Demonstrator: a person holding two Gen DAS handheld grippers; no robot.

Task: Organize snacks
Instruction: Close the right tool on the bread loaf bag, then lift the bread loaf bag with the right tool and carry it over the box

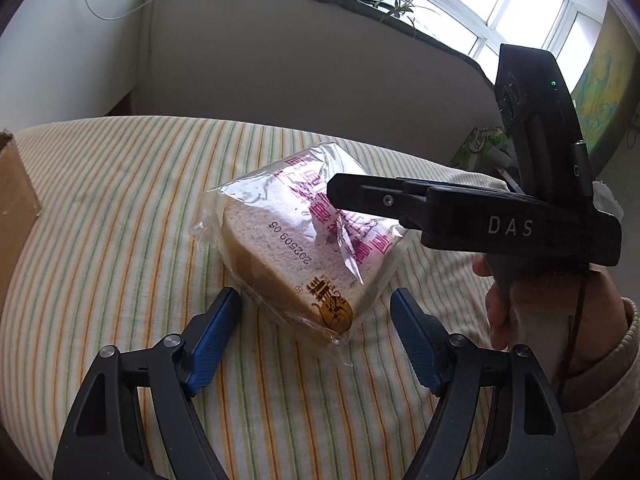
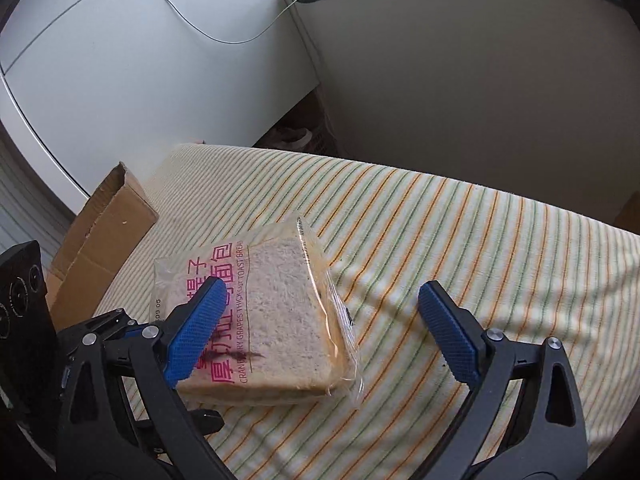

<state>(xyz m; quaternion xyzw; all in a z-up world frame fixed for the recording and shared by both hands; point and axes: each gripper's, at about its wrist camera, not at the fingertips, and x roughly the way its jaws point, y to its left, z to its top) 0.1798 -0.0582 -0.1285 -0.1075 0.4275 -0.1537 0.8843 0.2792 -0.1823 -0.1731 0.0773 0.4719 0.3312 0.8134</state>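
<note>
Both tools, left (image 1: 316, 312) and right (image 2: 320, 316), gape over bagged toast (image 1: 288, 240); cardboard box (image 2: 108, 224) contents unseen.

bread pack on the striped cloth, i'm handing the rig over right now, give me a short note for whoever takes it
Left gripper: open, empty, pointing down at the near corner of the bread pack, not touching it.
Right gripper: open, empty, over the same pack; no pad presses on it.
Bread pack: sealed, lying flat on the striped cloth.
Cardboard box: open, at the cloth's edge beside the pack; its inside is not visible.
Done: nothing that shows; the pack is not yet gripped.
Left: probably close on the pack and move it to the box.
</note>
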